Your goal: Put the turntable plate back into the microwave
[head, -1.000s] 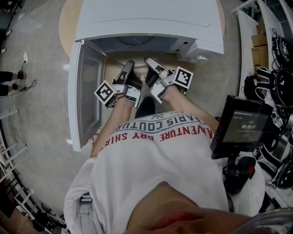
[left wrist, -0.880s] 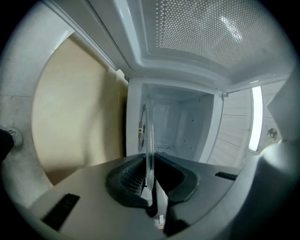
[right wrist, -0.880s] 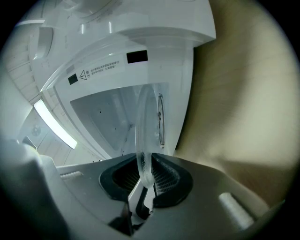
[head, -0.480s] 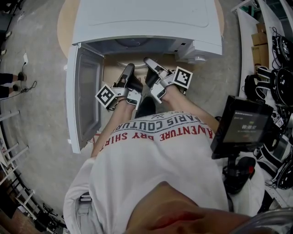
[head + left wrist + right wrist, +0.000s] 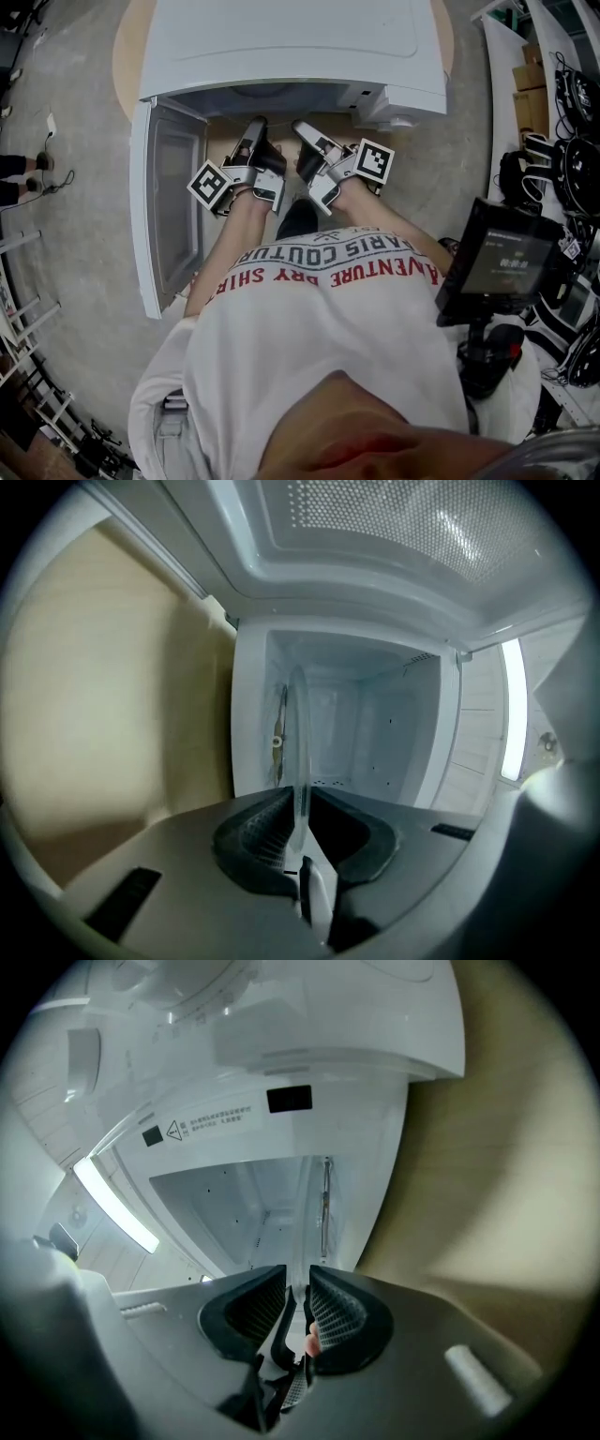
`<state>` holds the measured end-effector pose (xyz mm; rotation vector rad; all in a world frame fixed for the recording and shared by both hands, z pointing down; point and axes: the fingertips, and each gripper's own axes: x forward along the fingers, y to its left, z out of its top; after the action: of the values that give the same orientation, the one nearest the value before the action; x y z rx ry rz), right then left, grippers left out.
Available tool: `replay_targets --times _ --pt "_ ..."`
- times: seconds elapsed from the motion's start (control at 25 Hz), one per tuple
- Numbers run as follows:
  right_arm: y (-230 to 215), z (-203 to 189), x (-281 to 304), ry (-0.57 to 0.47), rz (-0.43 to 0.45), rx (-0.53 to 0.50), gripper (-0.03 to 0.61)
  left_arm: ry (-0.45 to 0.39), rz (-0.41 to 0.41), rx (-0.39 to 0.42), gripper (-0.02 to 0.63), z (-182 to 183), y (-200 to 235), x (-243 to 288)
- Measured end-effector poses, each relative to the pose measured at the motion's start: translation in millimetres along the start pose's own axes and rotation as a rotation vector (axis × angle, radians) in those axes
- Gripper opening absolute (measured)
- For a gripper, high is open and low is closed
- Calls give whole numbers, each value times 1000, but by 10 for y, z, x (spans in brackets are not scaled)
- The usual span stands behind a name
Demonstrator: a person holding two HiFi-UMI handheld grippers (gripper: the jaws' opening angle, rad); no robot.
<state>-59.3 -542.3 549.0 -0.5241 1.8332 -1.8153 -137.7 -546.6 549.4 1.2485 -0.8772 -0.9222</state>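
Note:
A white microwave [image 5: 291, 47] stands on a round wooden table [image 5: 127, 56] with its door [image 5: 173, 206] swung open to the left. Both grippers point level into the opening, side by side. My left gripper [image 5: 255, 127] is shut on the rim of the clear glass turntable plate [image 5: 300, 761], which shows edge-on and reaches into the white cavity [image 5: 375, 724]. My right gripper [image 5: 302, 127] holds the other side of the plate [image 5: 325, 1204], with its pads [image 5: 333, 1312] close together on the rim. From the head view the microwave's top hides most of the plate.
A dark screen on a stand [image 5: 506, 258] rises at my right, with black gear on a shelf [image 5: 572, 169] beyond it. Another person's feet [image 5: 19, 169] show at the far left. The open door blocks the left side of the opening.
Both grippers have moved forward to the microwave's opening. The plate, seen between them before, has gone under the microwave's top.

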Motion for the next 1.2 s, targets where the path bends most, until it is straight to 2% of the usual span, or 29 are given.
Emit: replay_targets --times 0.64,0.84,1.12,1.2 --pt "-32 153 -134 -38 8 -4 54 -31 45 26 37 312 180 371" --pt "-24 170 -118 -41 11 -7 54 -34 98 62 34 342 246 366" --pt "-25 153 -79 -43 5 -14 54 -48 234 109 34 356 274 373" --pt "-28 156 -80 -45 3 -16 54 -37 262 130 57 342 252 390"
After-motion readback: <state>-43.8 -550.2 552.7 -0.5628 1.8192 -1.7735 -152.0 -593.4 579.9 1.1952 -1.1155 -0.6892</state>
